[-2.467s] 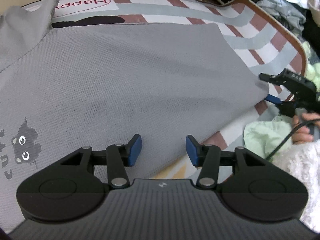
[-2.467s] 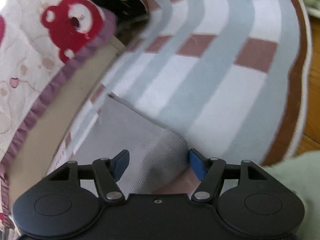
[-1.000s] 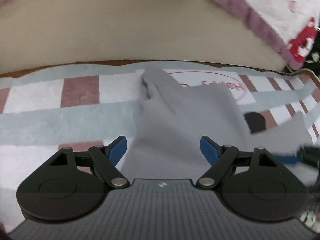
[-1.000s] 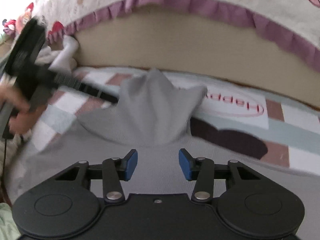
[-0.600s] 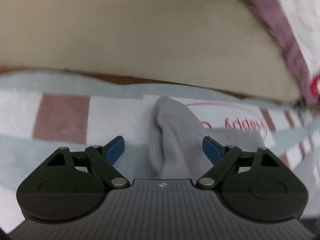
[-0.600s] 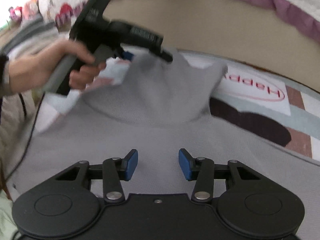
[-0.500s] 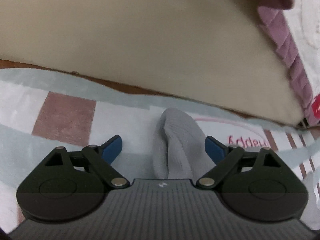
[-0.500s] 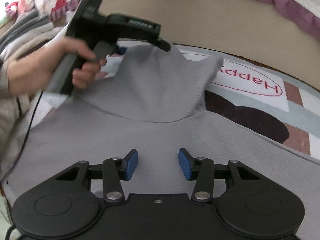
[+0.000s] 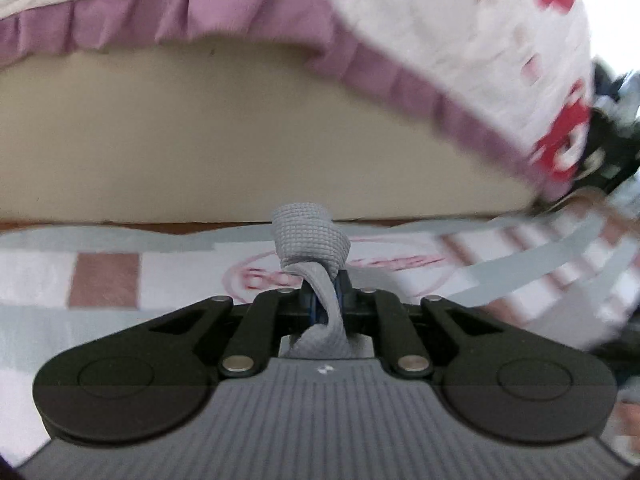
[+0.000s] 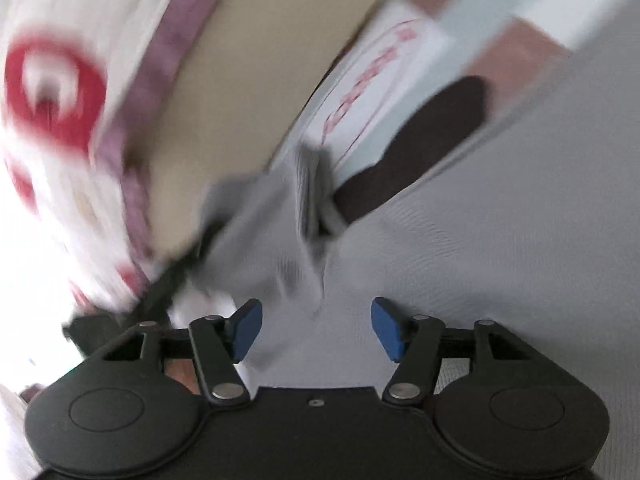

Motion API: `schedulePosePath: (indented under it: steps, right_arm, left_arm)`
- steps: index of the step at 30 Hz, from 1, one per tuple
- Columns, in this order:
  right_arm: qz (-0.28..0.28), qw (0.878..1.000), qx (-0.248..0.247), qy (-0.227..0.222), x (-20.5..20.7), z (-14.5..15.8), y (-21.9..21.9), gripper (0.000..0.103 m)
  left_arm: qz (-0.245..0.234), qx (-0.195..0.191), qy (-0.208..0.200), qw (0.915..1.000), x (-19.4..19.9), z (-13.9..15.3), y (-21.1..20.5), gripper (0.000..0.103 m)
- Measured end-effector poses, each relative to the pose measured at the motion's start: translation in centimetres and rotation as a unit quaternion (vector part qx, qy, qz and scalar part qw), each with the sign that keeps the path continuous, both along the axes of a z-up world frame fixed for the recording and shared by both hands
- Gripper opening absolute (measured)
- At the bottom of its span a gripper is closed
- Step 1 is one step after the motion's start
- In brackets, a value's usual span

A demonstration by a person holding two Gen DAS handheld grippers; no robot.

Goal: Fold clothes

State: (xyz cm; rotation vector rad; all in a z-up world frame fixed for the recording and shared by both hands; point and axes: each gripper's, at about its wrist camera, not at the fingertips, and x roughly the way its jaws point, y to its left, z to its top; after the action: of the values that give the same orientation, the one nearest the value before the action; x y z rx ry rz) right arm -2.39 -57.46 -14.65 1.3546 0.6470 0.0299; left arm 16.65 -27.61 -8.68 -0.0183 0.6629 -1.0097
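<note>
The left gripper [image 9: 326, 304] is clenching a bunched part of the grey garment [image 9: 310, 240]. Its two blue pads are pressing together on the cloth, and a rolled end of the fabric is sticking up just beyond the fingertips. Below the pads, the cloth is twisting down toward the body of the gripper.

The right gripper [image 10: 316, 328] is standing released, with its blue pads well apart and nothing between them. It is hovering over the wide grey body of the garment [image 10: 500, 248], which is lying spread on the rug [image 10: 472, 8]. The right wrist view is strongly blurred, so small details are hard to tell there. In this view a gathered fold of the garment is rising ahead of the open fingers.

The rug [image 9: 100, 272] is showing white, pale blue and brown-red blocks, with red lettering in an oval near the pinched cloth. Behind the rug, a beige bed base [image 9: 200, 128] is standing, and a white blanket [image 9: 460, 20] with a purple frill and red figures is hanging over it.
</note>
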Motion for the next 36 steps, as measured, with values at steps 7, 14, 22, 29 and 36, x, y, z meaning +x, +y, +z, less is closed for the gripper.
schedulePosePath:
  steps: [7,14,22,29,36]
  right_arm:
    - [0.017,1.000,0.010,0.000,-0.5,-0.1,0.0,0.081]
    - [0.009,0.995,0.096,-0.022,-1.1,-1.4,-0.4,0.083]
    - [0.045,0.997,0.065,0.013,-0.1,-1.4,0.9,0.084]
    - [0.083,0.996,0.036,0.008,1.8,-1.2,1.5,0.084]
    - [0.096,0.995,0.026,0.010,1.9,-1.1,1.8,0.084]
  left_arm:
    - [-0.079,-0.009,-0.061,0.9950,-9.3,2.5,3.0,0.008]
    - [-0.174,0.094,-0.047,0.9792,-15.1,-0.7,4.8,0.008]
    - [-0.238,0.134,-0.087,0.9582,-17.0,-0.7,5.9,0.037]
    - [-0.181,0.092,-0.024,0.9788,-13.8,-0.3,4.4,0.068]
    - [-0.111,0.138,0.033,0.9836,-8.6,-4.5,0.0,0.070]
